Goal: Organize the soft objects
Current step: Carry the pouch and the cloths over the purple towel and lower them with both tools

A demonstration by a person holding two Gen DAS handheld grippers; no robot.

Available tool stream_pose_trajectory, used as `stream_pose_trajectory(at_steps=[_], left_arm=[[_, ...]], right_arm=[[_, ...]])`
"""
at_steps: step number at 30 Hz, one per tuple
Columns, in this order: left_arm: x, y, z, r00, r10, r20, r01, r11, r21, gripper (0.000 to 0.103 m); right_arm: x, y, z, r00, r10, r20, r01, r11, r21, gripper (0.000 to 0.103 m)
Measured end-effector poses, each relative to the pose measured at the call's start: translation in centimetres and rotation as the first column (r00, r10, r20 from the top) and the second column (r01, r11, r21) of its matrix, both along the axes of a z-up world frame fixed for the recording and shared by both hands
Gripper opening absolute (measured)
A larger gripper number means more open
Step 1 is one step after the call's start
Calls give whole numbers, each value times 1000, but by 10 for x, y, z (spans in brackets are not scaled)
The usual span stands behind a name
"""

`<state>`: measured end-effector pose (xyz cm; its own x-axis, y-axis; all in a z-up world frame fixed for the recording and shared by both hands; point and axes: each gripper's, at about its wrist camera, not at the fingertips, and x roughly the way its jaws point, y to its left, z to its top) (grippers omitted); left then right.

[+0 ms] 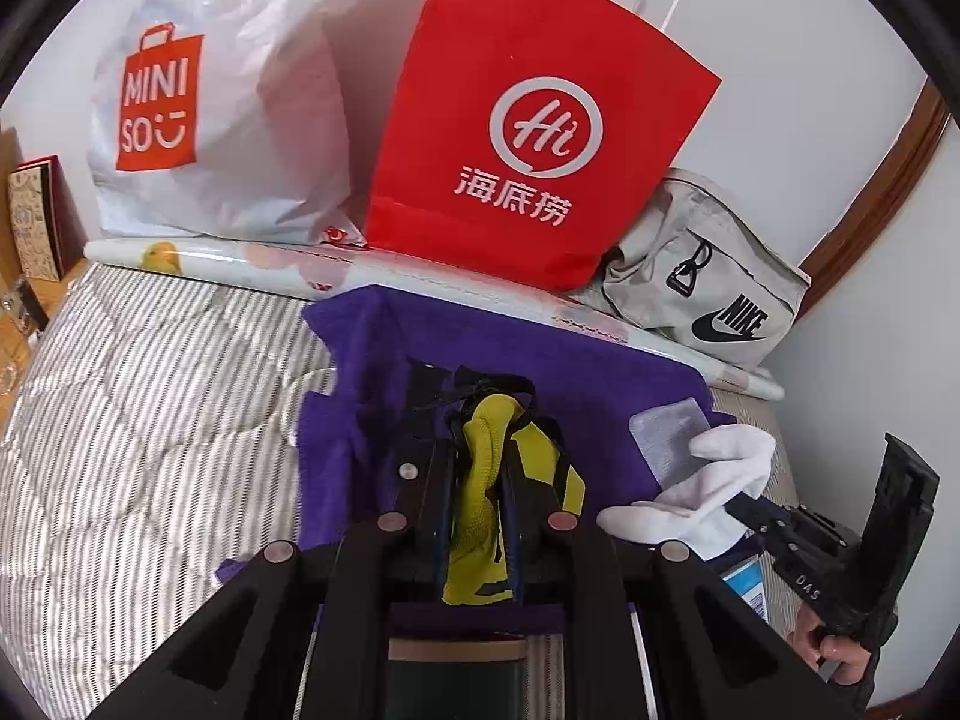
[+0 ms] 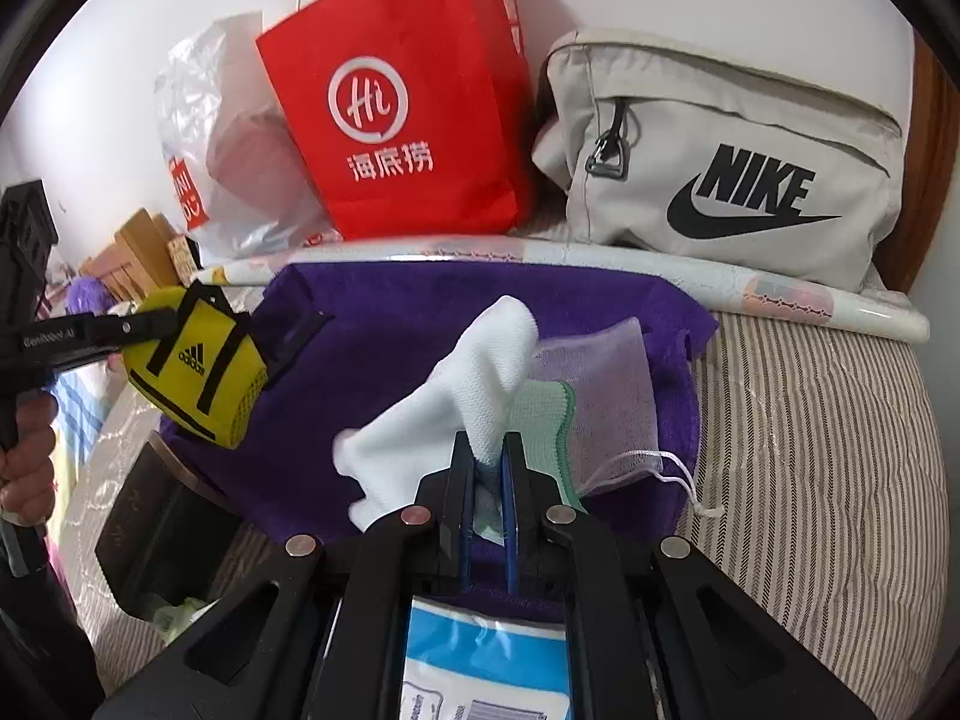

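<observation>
I count one purple towel (image 2: 480, 324), one white sock (image 2: 474, 384), one yellow pouch (image 2: 198, 372), one mesh bag (image 2: 606, 396), one green cloth (image 2: 540, 414), and three bags upper frame: red (image 2: 396, 102), plastic (image 1: 228, 108), grey (image 2: 738, 162).

Along the far wall I note a white Miniso plastic bag (image 1: 222, 102) at left, a red paper bag (image 1: 528, 138) with white handles at centre, and a beige Nike pouch (image 2: 726, 168) at right. A rolled printed sheet (image 2: 600, 258) lies just before them across the striped bedcover (image 1: 150, 396). A patterned box (image 1: 36, 216) stands far left.
</observation>
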<state>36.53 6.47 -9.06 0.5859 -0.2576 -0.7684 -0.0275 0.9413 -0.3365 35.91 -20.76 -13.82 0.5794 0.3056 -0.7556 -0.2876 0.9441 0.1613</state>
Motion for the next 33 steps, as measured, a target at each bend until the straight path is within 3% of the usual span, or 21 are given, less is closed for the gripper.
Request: stream_pose_trajectory(at_steps=[11,16,20,24,27,33], left_arm=[[16,-11,-34,995,-30,-92,27,999,-25,14],[21,-10,-46,993,-10,-122,11,1000,9,16],[22,-10,-54,989,3,-148,9,997,80,19],[20,-7,-56,988,-1,-153,15,996,86,20],[19,-6,-54,987,-5,-158,21,995,97,22],[9,-5,-44,992,-8,-128,22,994,109,44]], right_arm=[[8,1,-10,999,6,-44,-9,998,-69,12],[10,-1,-10,999,-3,-45,-1,997,-79,12],[10,-3,-8,999,-11,-36,8,996,-85,17],[9,-5,-6,1000,-23,-21,22,996,-84,35],[7,-6,-1,999,-34,-6,33,996,-80,36],[-4,-9,15,999,-48,22,49,997,-61,41]])
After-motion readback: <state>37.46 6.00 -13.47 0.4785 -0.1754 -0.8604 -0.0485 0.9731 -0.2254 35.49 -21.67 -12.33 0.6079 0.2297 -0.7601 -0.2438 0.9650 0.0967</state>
